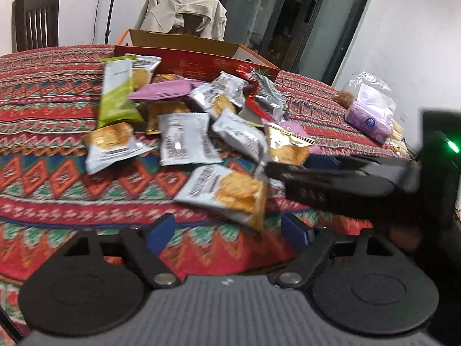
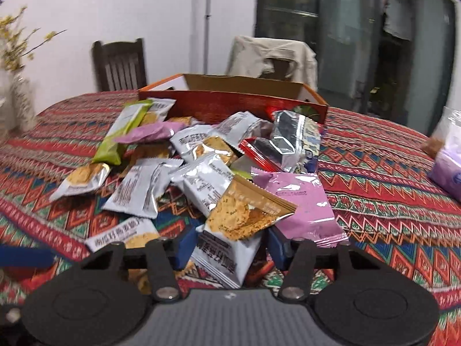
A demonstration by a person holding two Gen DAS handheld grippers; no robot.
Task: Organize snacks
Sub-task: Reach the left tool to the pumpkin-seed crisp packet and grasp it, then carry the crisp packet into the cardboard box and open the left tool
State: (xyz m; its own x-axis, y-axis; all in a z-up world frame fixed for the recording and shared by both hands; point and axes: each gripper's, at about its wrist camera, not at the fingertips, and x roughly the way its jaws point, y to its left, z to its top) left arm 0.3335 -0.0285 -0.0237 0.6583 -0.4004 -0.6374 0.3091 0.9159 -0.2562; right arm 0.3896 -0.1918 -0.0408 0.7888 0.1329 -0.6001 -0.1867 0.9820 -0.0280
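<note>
- Snack packets [image 2: 184, 167]: loose heap on table, mostly white/silver, some pink, one long green bar [image 1: 118, 92].
- Red box [image 2: 230, 101]: open, just behind heap.
</note>
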